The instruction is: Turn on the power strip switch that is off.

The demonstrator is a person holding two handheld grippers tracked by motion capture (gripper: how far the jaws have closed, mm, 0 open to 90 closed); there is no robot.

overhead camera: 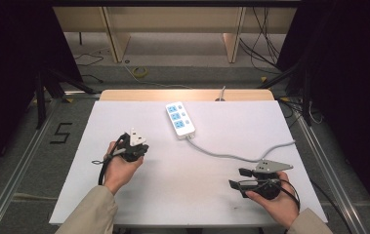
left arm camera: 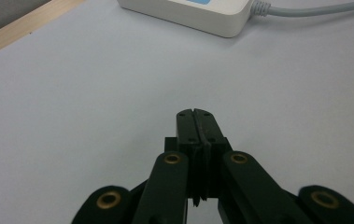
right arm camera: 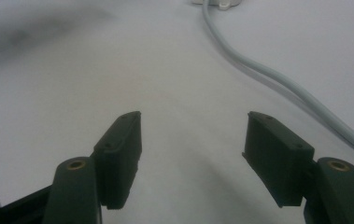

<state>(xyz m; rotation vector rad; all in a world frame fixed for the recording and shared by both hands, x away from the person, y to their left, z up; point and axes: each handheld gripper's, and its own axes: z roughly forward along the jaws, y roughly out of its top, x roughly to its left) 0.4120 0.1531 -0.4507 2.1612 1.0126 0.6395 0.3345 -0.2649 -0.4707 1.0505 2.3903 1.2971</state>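
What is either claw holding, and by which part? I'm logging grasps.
Nothing is held. The left claw is shut on itself over bare table; the right claw is open and empty, beside the power strip's cable.

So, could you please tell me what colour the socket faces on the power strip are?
Light blue, set in the white power strip; the high view shows them best.

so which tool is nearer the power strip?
Left. The left tool sits just short of the power strip, to its left; the right tool is farther back, beside its cable.
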